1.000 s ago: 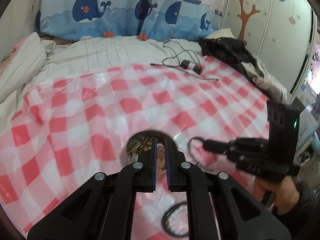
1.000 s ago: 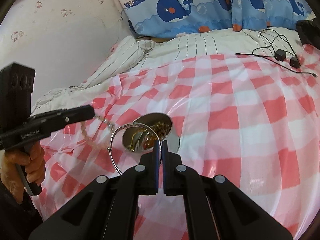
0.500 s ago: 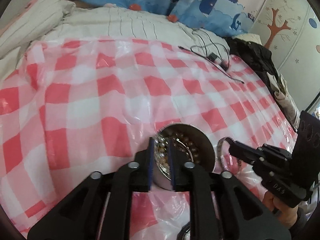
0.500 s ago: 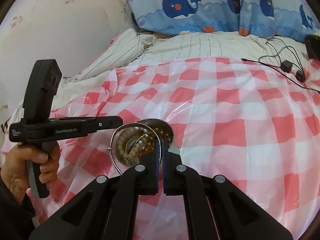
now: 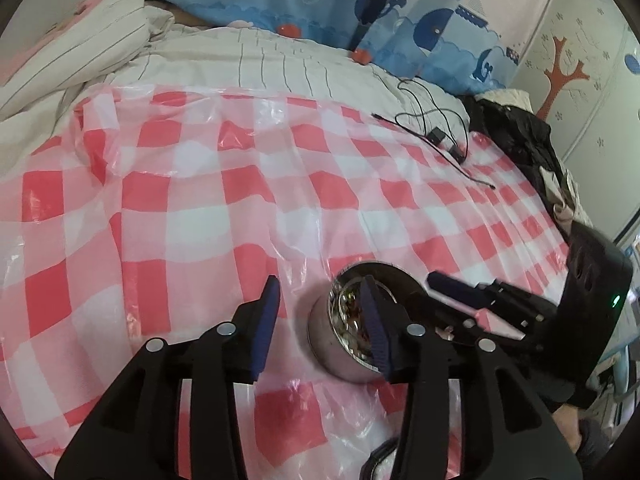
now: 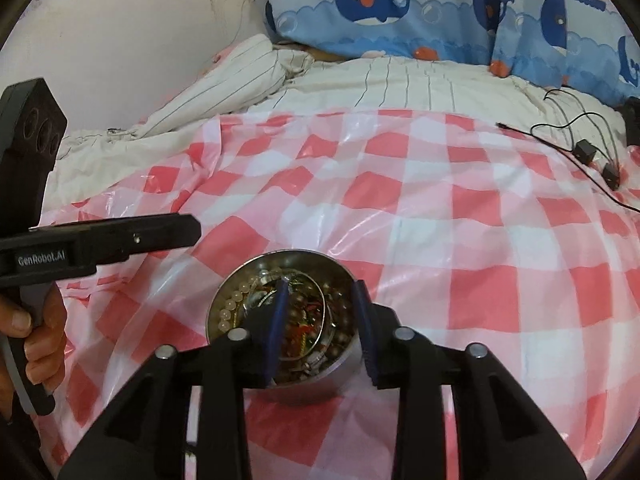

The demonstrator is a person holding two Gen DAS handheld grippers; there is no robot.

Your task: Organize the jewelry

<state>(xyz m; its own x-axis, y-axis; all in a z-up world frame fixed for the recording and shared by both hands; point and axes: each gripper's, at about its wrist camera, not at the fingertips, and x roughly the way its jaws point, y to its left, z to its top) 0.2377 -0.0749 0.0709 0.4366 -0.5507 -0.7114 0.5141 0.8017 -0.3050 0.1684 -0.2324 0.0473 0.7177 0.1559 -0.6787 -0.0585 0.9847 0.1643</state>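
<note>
A round metal bowl (image 6: 340,376) sits on the red-and-white checked plastic sheet (image 6: 440,216). It holds a pale bead bracelet (image 6: 230,308), a thin silver bangle (image 6: 323,320) and other jewelry. My right gripper (image 6: 320,292) is open and empty, jaws just above the bowl's near rim. My left gripper (image 5: 320,292) is open and empty, left of the bowl (image 5: 324,340) in the left wrist view. The left gripper's body (image 6: 100,240) shows at the left of the right wrist view.
A dark ring (image 5: 380,460) lies on the sheet near the bottom edge of the left wrist view. Black cables with small plugs (image 6: 588,152) lie at the far right. Striped bedding (image 6: 240,80) and a whale-print curtain (image 6: 400,0) lie behind. Dark clothes (image 5: 516,136) are piled at right.
Both grippers have opened. The bead bracelet dropped from the left gripper and the silver bangle from the right; both now lie in the bowl. The left gripper has shifted left of the bowl.
</note>
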